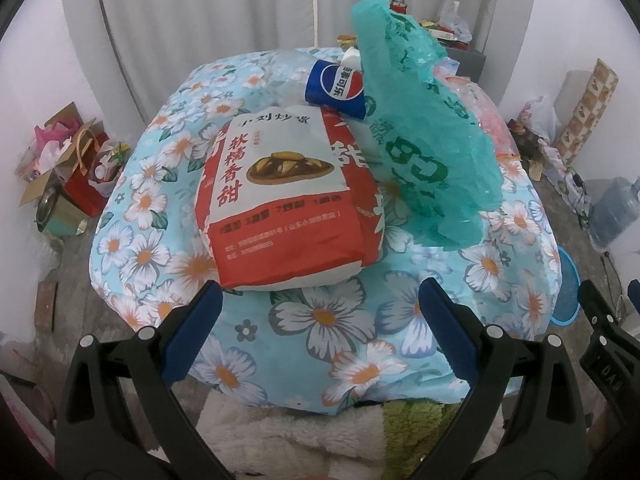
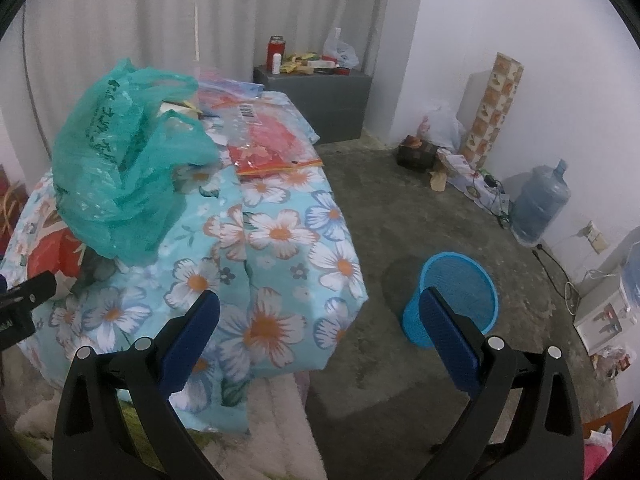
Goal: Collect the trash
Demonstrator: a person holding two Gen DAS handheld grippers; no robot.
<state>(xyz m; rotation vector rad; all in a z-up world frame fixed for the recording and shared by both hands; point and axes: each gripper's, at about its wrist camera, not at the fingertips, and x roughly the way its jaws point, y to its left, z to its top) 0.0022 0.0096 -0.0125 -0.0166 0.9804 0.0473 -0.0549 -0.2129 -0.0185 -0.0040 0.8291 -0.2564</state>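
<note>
- Left gripper [image 1: 320, 316]: fingers spread wide, nothing between them, hovering at the near edge of the floral cloth [image 1: 352, 320] that covers the raised surface.
- Right gripper [image 2: 320, 320]: also spread wide and empty, off the near right corner of the cloth, over bare floor.
- Blue mesh bin [image 2: 456, 292] stands on the floor just right of the covered surface, near the right gripper; looks empty from here, mesh too fine to be sure.
- Trash is on the cloth: red-and-white snack bag [image 1: 280, 196] lies flat, nearest the left gripper.
- Behind it, Pepsi cup [image 1: 336, 88] on its side, leaning on the snack bag's far edge.
- Green plastic bag [image 1: 424, 128] to the right of both, puffed up, partly draped over the snack bag's right side.
- Far right on the cloth: red clear-wrapped packet [image 2: 272, 148], flat.
- Farthest: grey box [image 2: 320, 100] with bottles and wrappers on top, against the curtain.
- Judgement: nothing collected yet, first pick looks like the snack bag.
- Risk: the snack bag is wide and flat, fingers could slide off or pinch the cloth with it and drag the whole cover.
- Risk: lifting the snack bag would likely tip the cup off; it could roll to the floor.
- Risk: the green bag is limp and slippery, may snag or spill on the carry.
</note>
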